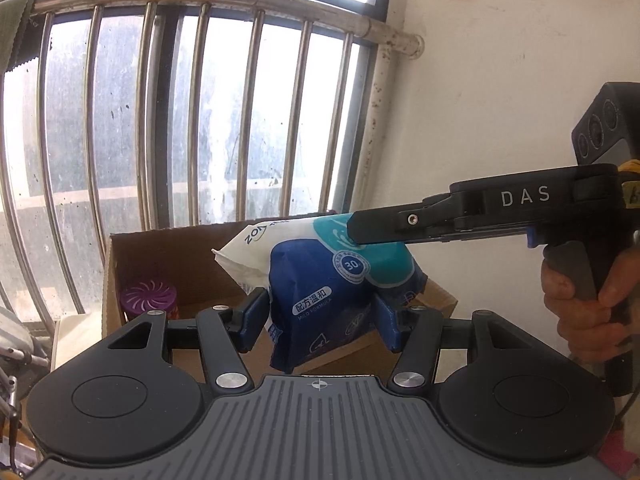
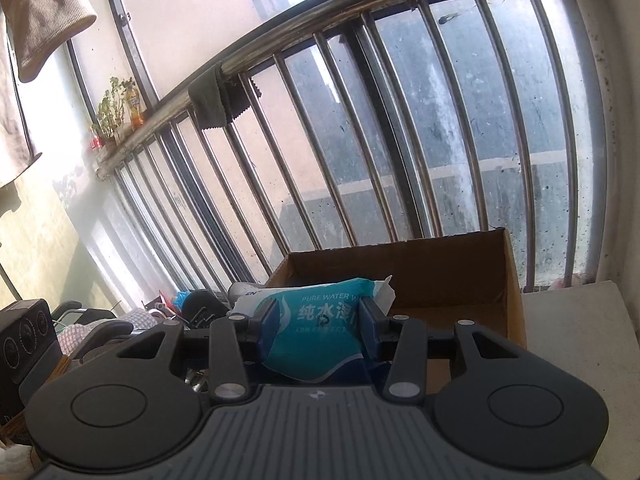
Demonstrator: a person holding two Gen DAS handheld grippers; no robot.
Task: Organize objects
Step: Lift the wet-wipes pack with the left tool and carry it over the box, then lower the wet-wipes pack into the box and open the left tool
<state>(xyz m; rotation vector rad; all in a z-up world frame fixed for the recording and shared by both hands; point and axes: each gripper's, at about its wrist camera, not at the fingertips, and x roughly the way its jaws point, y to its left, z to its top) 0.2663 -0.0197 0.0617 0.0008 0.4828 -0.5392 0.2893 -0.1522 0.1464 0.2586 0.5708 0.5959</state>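
A dark blue pack of wet wipes hung between the blue pads of the left gripper, pinched at its sides and held in the air in front of an open cardboard box. A second pack, teal and white, was clamped between the pads of the right gripper, its sealed white end sticking out past the fingers. In the left wrist view this teal pack lay just above and against the top of the blue one, with the right gripper reaching in from the right and the person's hand wrapped around its handle.

Both packs were held over the near edge of the box. Inside it, at the left corner, stood a small purple container with a slotted round lid.

The box sat before a steel railing backed by dirty glass. A white slab lay to the right of the box. A green cloth hung over the top rail, and a small plant stood on the ledge farther left.
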